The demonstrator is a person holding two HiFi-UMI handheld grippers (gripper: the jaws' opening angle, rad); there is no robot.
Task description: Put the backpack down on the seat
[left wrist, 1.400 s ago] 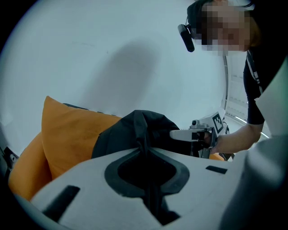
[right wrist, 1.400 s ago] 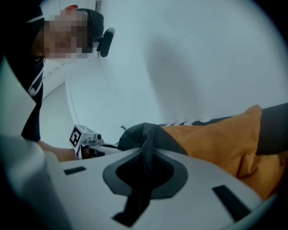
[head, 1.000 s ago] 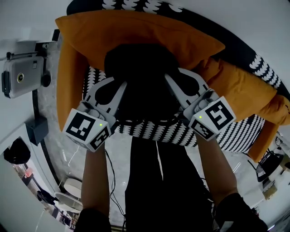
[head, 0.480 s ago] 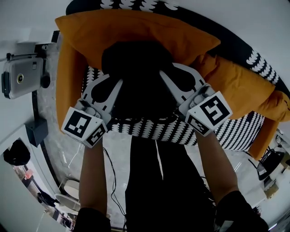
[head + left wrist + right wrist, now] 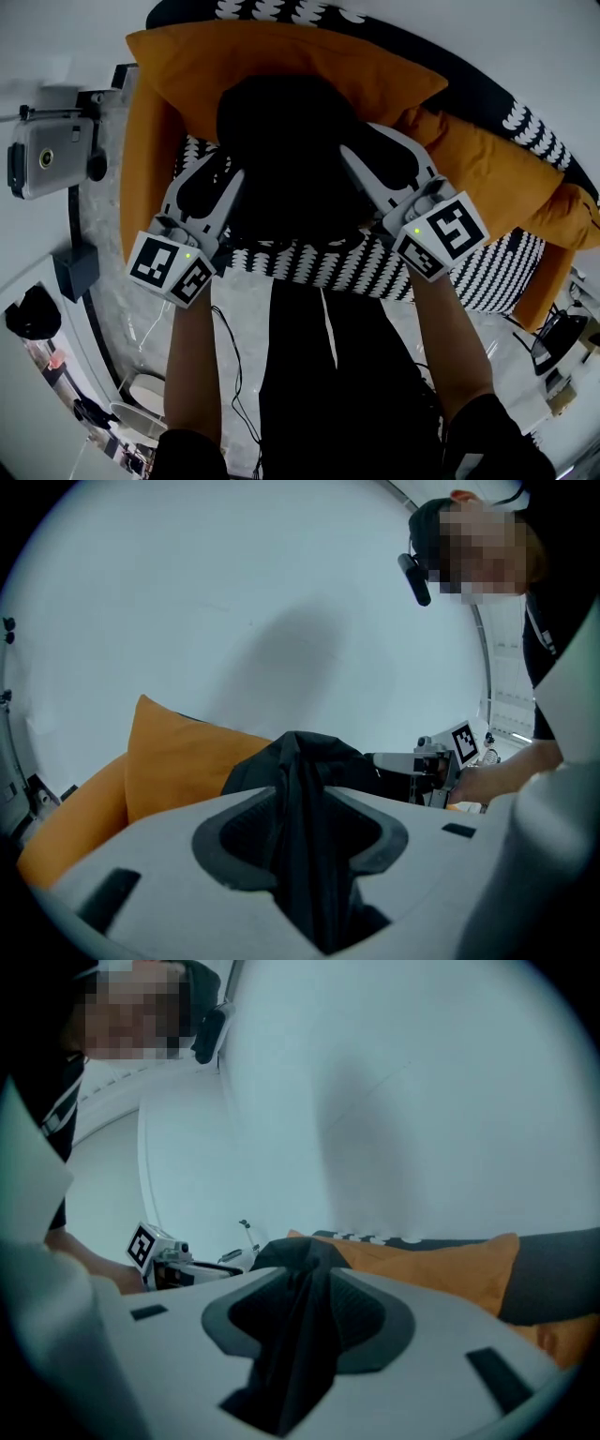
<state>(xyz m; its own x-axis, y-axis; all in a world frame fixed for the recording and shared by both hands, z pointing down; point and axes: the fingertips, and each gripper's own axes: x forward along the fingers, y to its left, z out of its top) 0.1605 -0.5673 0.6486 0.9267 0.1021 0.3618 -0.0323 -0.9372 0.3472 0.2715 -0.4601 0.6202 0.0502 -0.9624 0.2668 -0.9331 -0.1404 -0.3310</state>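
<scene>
The black backpack (image 5: 286, 155) is down on the spotty seat (image 5: 487, 272). Its bottom is near the seat's front edge and its top leans on the big orange cushion (image 5: 272, 61) at the back, so its long way runs from front to back. The left gripper (image 5: 223, 173) is at the bag's left side and the right gripper (image 5: 361, 141) is at its right side. Both are just as near, and both point forward at the bag. Both pairs of jaws have just been opening. They stand wide apart now, and each has a fold of the bag's black cloth hanging loose in the gap, not squeezed. The bag looks put down already. I think the next move is to pull both grippers straight back, out past the seat's front edge, so the cloth slips out.
</scene>
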